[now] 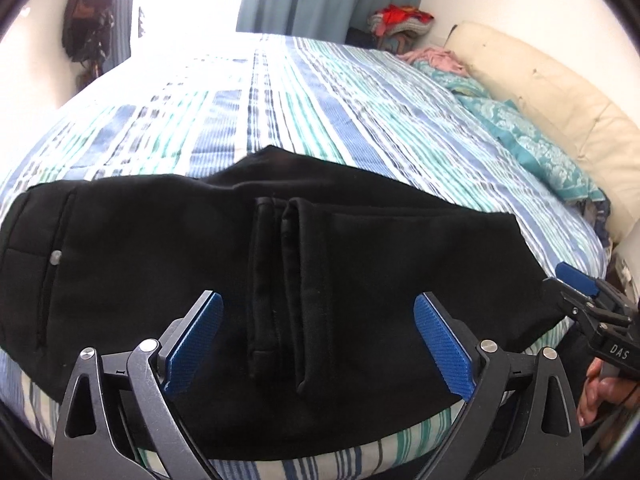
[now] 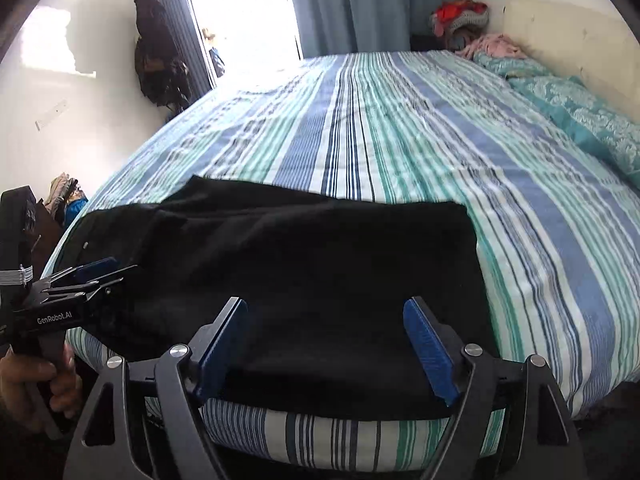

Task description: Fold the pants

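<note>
Black pants (image 1: pixel 168 248) lie folded near the front edge of the striped bed (image 1: pixel 304 92), with the leg hems lying across the middle and a pocket with a button at the left. My left gripper (image 1: pixel 318 320) is open just above the hems, holding nothing. In the right wrist view the pants (image 2: pixel 312 264) form a flat black rectangle. My right gripper (image 2: pixel 326 328) is open above their near right part, empty. The left gripper also shows at the left of the right wrist view (image 2: pixel 92 276), and the right gripper shows at the right edge of the left wrist view (image 1: pixel 580 284).
The bed's striped cover (image 2: pixel 400 128) stretches far back. Teal pillows (image 2: pixel 580 108) and a cream headboard (image 1: pixel 552 92) run along the right. A pile of clothes (image 2: pixel 460 16) sits at the far corner. Dark bags (image 2: pixel 156 52) hang on the left wall by the bright window.
</note>
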